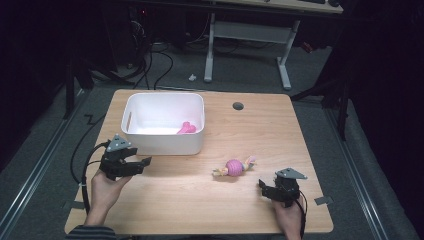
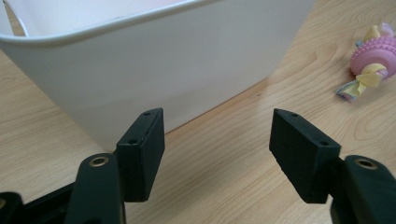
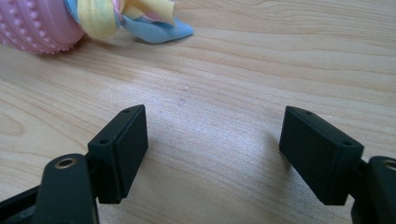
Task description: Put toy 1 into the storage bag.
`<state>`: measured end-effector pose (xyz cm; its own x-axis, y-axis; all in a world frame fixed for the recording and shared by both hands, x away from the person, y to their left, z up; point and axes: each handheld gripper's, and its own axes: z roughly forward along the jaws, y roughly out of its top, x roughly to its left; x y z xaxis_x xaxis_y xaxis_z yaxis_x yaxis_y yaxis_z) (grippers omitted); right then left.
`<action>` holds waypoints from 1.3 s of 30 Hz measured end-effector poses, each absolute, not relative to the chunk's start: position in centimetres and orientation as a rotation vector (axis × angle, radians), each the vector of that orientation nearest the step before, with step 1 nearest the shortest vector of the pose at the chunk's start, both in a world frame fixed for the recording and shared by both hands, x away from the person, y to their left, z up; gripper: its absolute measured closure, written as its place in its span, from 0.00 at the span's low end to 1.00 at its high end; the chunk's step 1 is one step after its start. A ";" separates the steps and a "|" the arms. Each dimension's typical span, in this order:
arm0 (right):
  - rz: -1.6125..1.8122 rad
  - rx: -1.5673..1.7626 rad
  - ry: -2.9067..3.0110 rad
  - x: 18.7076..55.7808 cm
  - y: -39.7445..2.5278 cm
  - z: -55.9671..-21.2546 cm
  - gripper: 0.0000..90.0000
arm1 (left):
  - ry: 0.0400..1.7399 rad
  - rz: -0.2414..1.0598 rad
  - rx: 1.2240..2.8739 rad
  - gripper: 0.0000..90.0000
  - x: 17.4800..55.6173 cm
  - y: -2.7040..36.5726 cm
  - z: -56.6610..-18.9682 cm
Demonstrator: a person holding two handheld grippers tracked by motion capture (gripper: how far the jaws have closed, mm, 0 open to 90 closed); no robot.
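A pink knobbly ball toy with knotted cloth ends (image 1: 234, 167) lies on the wooden table (image 1: 250, 130), right of centre; it also appears as the toy (image 2: 369, 60) and the toy (image 3: 42, 21). A white bin (image 1: 164, 122) stands at the back left with a pink toy (image 1: 187, 128) inside. My left gripper (image 1: 142, 162) is open, just in front of the bin wall (image 2: 154, 65), nothing between its jaws. My right gripper (image 1: 262, 186) is open, low over the table, a short way to the near right of the ball toy.
A round cable hole (image 1: 238, 106) sits in the table near the back. Bare wood lies between the two grippers. Beyond the table stand a white desk frame (image 1: 250, 45) and floor cables.
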<state>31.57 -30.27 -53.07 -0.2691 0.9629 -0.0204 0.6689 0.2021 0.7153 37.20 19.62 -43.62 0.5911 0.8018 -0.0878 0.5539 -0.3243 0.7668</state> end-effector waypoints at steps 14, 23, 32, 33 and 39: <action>0.829 1.515 2.013 31.6 -30.3 -53.1 0.26 | 1.115 0.335 2.006 0.40 37.1 19.0 -46.4; 0.829 1.515 2.013 31.6 -30.3 -53.1 0.26 | 1.121 0.283 2.004 0.40 36.9 18.3 -47.9; 0.829 1.516 2.011 31.6 -30.3 -53.1 0.26 | 1.155 0.311 2.034 0.40 36.9 17.8 -49.8; 0.829 1.517 2.011 31.6 -30.3 -53.1 0.26 | 1.157 0.316 2.041 0.40 36.9 17.8 -49.9; 0.830 1.520 2.010 31.6 -30.2 -53.1 0.26 | 1.172 0.339 2.048 0.40 36.9 17.5 -50.8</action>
<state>31.57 -30.24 -53.07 -0.2651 0.9641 -0.0181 0.6706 0.1978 0.7150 36.86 17.54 -50.84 0.5478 0.8269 -0.1270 0.6312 -0.3089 0.7114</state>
